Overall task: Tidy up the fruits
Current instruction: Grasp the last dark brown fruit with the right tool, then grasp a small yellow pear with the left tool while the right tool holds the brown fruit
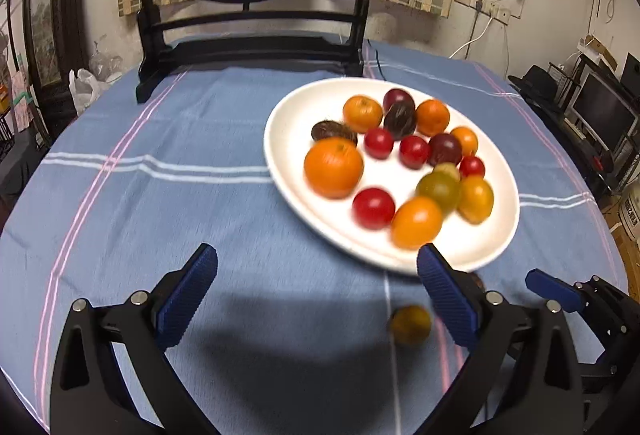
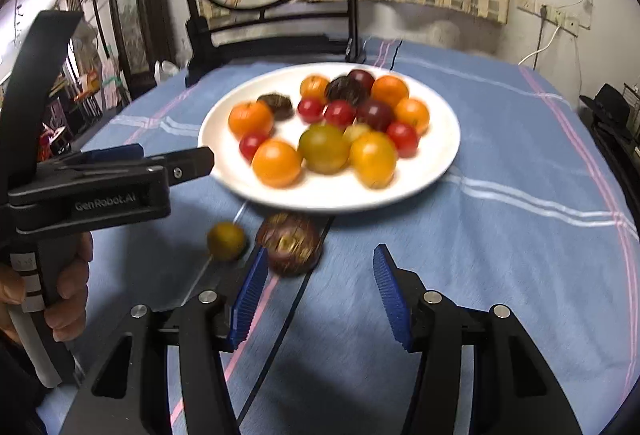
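The white plate (image 2: 436, 155) on the blue cloth (image 2: 500, 275) holds fifteen fruits: five orange, four red, four dark, two greenish. Two more lie on the cloth just before it, a green fruit (image 2: 226, 241) and a dark fruit (image 2: 290, 243). The left gripper (image 1: 318, 281) and right gripper (image 2: 320, 281) both stand open and empty.

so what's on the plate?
The plate holds oranges, red tomatoes, dark plums and a greenish fruit. Anything behind the pile is hidden.
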The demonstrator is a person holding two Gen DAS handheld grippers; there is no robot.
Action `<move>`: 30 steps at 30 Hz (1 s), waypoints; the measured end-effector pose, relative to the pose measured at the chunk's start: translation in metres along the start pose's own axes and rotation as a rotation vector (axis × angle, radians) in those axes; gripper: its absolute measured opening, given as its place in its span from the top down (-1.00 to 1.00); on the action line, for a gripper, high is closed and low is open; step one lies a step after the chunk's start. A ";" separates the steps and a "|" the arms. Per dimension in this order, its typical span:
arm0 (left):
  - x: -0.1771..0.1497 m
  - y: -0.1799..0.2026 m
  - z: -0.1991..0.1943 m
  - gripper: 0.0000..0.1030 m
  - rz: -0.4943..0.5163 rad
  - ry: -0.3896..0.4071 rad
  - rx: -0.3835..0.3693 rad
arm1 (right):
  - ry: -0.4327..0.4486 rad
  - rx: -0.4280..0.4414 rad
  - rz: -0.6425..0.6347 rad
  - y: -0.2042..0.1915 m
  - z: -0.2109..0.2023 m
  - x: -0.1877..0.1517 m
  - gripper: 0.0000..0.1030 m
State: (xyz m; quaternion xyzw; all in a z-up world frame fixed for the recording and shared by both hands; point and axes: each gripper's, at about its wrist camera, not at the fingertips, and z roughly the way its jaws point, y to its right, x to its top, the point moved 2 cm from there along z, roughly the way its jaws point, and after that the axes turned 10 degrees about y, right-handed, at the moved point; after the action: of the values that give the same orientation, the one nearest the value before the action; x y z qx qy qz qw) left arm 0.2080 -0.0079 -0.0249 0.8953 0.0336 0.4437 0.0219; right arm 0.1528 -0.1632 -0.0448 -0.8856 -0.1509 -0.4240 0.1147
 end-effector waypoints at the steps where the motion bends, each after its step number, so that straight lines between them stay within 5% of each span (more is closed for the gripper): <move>1: -0.003 -0.003 -0.001 -0.90 0.000 -0.001 0.002 | -0.012 0.000 -0.010 -0.003 0.001 -0.003 -0.08; 16: -0.006 -0.027 0.000 -0.90 -0.069 -0.011 -0.013 | -0.080 -0.059 -0.096 -0.031 0.037 0.000 -0.06; 19: -0.007 -0.029 0.003 -0.90 -0.087 -0.027 -0.023 | -0.078 -0.061 -0.065 -0.028 0.045 0.006 0.18; 30: -0.013 -0.011 0.001 -0.90 -0.038 -0.044 -0.064 | -0.053 -0.063 0.060 0.002 0.018 -0.003 0.19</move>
State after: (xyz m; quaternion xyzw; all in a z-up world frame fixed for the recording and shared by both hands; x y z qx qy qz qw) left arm 0.2000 0.0021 -0.0369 0.9028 0.0357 0.4244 0.0597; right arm 0.1646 -0.1595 -0.0585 -0.9038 -0.1138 -0.4014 0.0956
